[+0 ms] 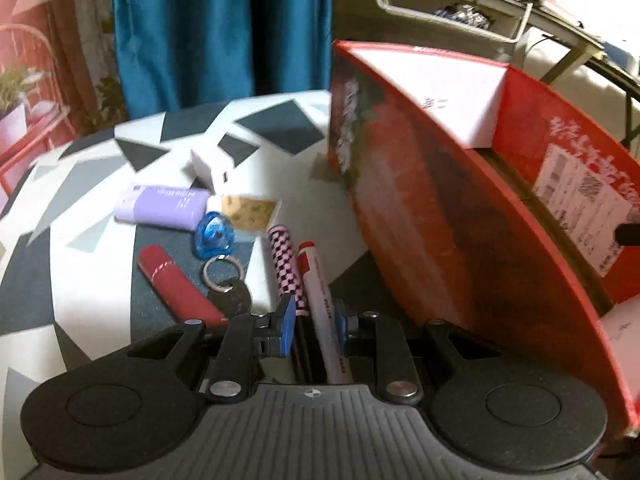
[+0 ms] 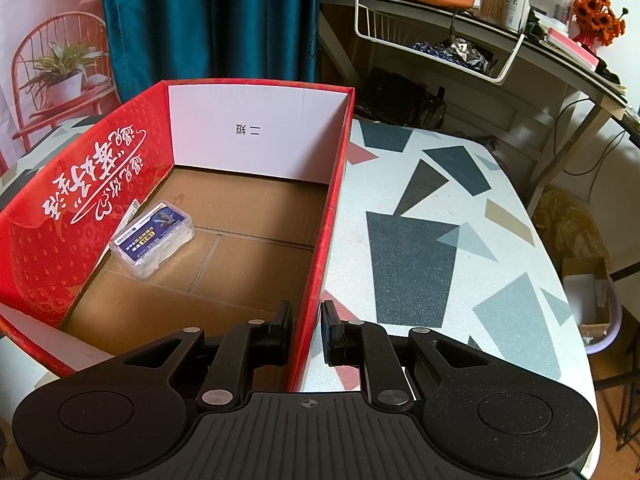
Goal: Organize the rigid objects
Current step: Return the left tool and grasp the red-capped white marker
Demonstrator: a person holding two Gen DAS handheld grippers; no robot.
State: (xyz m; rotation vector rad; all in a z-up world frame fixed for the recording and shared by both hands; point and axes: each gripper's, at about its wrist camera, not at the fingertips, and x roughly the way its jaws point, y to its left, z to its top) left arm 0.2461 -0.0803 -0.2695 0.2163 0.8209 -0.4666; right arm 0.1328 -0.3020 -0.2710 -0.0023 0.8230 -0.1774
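Observation:
My left gripper (image 1: 316, 316) is shut on a white marker with a red cap (image 1: 316, 280), just left of the red cardboard box (image 1: 440, 220). A pink-and-black checkered pen (image 1: 286, 264) lies against the left finger. A red lighter-shaped case (image 1: 176, 284), a blue key fob with ring (image 1: 216, 236), a purple case (image 1: 160, 206), a gold card (image 1: 250, 210) and a white box (image 1: 214, 164) lie on the table. My right gripper (image 2: 307, 326) is shut on the box's right wall (image 2: 320, 272). A clear plastic case (image 2: 154, 236) lies inside the box.
The table (image 2: 440, 220) has a white cloth with grey, black and red shapes. A desk with a wire basket (image 2: 436, 44) stands behind. A blue curtain (image 1: 216, 28) hangs at the back. A small bin (image 2: 592, 304) sits on the floor to the right.

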